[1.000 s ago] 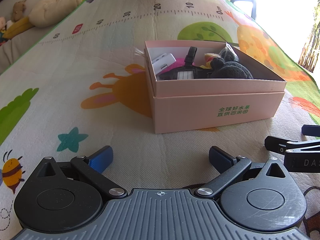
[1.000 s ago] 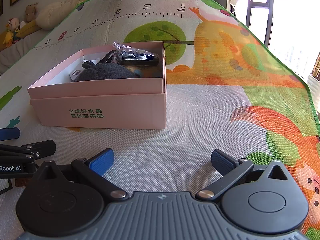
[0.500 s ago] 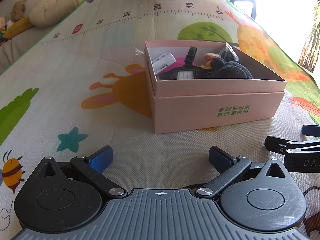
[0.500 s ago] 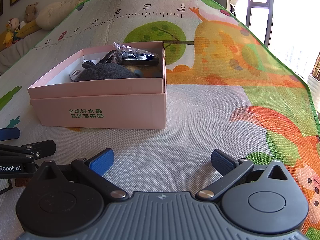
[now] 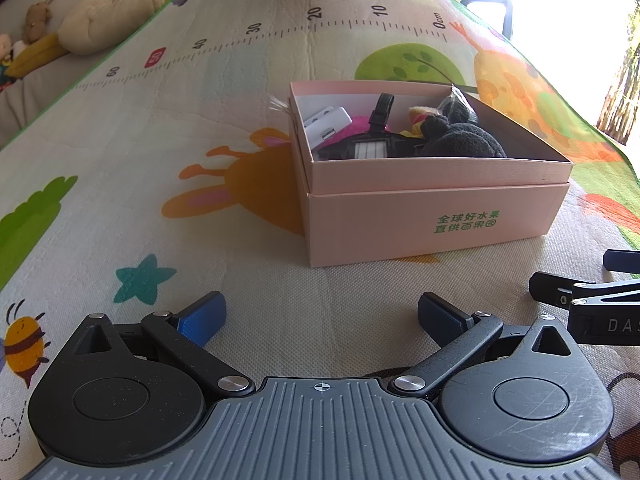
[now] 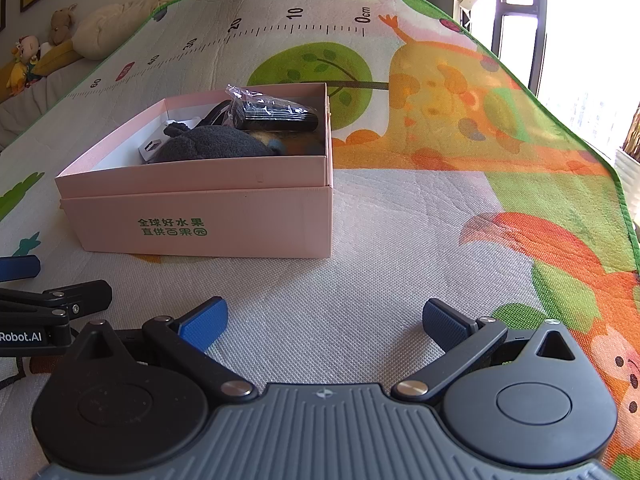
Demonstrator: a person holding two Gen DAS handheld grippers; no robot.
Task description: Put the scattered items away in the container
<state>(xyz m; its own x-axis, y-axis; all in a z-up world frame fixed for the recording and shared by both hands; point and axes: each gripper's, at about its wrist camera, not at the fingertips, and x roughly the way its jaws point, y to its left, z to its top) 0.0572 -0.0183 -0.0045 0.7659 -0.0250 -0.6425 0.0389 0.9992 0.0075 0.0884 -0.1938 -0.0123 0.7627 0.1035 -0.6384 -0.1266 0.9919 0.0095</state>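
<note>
Blue pads [image 5: 202,318] tip the black fingers of the left gripper [image 5: 320,316], spread wide apart with nothing between them, low over the woven play mat [image 5: 160,128]; the right gripper [image 6: 324,320] is spread the same way, also empty. Each tool shows only in part in the other's view, at the frame edge nearest the pink box [image 5: 432,216], its body cut off. That box, an open cardboard container with green printed characters on its near wall, sits on the mat just beyond both grippers, the left tool short of its left corner, the right tool short of its right corner. Inside it, a dark grey plush item [image 6: 212,146] fills the near right part, a crinkled clear bag holding something black [image 6: 272,110] rests behind it against the far wall, and a white gadget [image 5: 328,126] lies over something pink in the left corner beside a black strap [image 5: 380,110]. A yellow and orange object deeper in the box is mostly hidden and hard to identify. Far left of the box, beyond the mat's green edge, soft toys [image 6: 52,44] sit blurred
</note>
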